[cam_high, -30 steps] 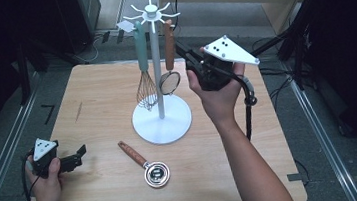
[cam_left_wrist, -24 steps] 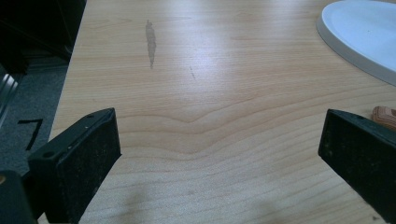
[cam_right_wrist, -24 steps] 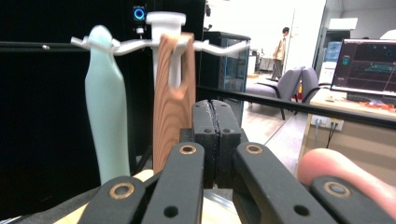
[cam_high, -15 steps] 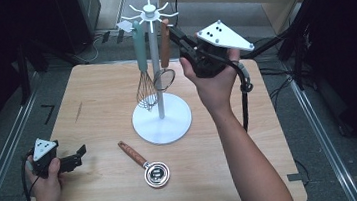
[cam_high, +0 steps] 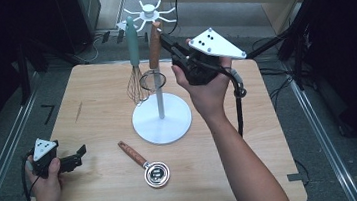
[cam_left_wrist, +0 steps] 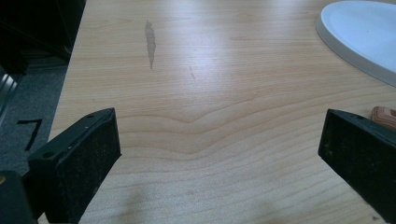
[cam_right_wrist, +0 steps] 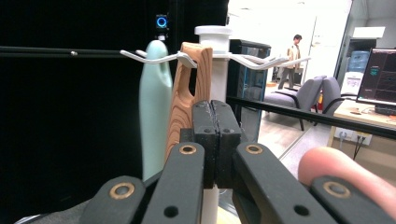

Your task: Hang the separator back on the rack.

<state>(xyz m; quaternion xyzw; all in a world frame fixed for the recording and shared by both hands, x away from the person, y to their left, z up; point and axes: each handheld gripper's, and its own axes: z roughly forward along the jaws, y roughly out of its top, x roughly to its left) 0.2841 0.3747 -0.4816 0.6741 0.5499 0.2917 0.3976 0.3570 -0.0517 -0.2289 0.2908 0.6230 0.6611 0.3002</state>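
A white hook stand point(cam_high: 162, 118) rises from the middle of the table. From its top hooks hang a teal-handled whisk point(cam_high: 133, 60) and a wood-handled strainer point(cam_high: 153, 48). My right gripper point(cam_high: 165, 40) is held high, its shut jaws tip-on right beside the wooden handle point(cam_right_wrist: 187, 93), with nothing between them point(cam_right_wrist: 215, 112). I cannot tell whether they touch it. A second wood-handled utensil with a round metal head point(cam_high: 145, 164) lies flat in front of the stand. My left gripper point(cam_high: 79, 153) rests open near the front left corner, with bare tabletop between its jaws point(cam_left_wrist: 219, 154).
The stand's wide round base point(cam_left_wrist: 359, 37) lies ahead and to the right of the left gripper, with the lying utensil's handle end point(cam_left_wrist: 385, 115) by its right jaw. The right gripper's cable point(cam_high: 238, 99) hangs beside the forearm. Dark floor and metal rails surround the table point(cam_high: 92, 109).
The right gripper has risen and moved left to the top of the stand. The hanging wood-handled strainer has shifted left, closer to the pole. The left hand has stayed put.
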